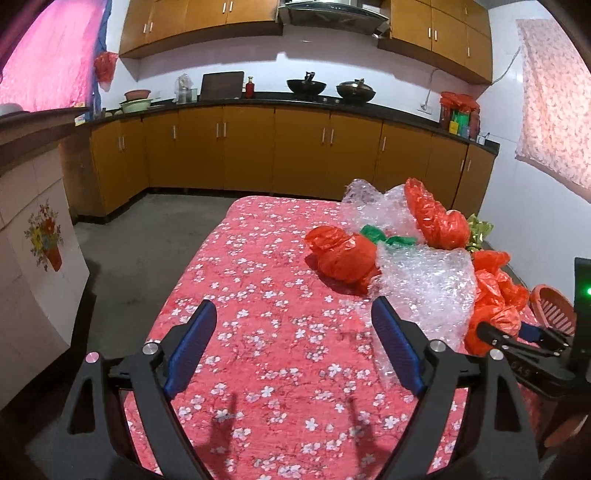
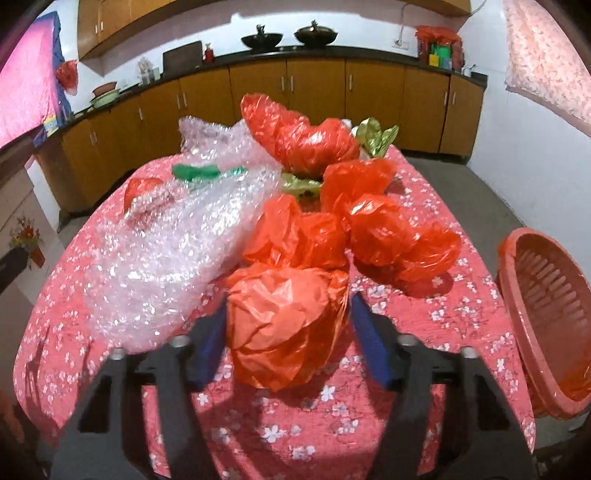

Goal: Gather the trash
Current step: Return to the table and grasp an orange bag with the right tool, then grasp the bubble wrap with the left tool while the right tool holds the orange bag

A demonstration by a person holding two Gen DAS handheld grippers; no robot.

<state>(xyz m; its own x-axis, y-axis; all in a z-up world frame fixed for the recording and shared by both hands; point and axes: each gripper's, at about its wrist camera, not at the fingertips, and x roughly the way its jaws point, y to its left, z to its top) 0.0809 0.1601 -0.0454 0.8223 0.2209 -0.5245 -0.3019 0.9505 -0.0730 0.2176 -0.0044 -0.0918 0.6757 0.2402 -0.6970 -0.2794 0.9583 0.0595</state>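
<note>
Home kitchen: orange-brown cabinets (image 1: pixel 255 155) above & below a dark countertop (image 1: pixel 388 109), two woks (image 1: pixel 306 86) on the stove, range hood (image 1: pixel 332 13) overhead, bowls (image 1: pixel 136 101) by the corner.

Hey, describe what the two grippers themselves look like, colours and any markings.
Left gripper: black angular frame, silver round bolts, two fingers faced with ribbed blue pads. Right gripper: same black frame, silver bolts and blue pads; from the left wrist view it also shows faint lettering and a green light.

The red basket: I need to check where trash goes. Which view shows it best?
The right wrist view: the red basket shows its slotted inside beside the table. The left wrist view shows only part of it, behind the right gripper.
</note>
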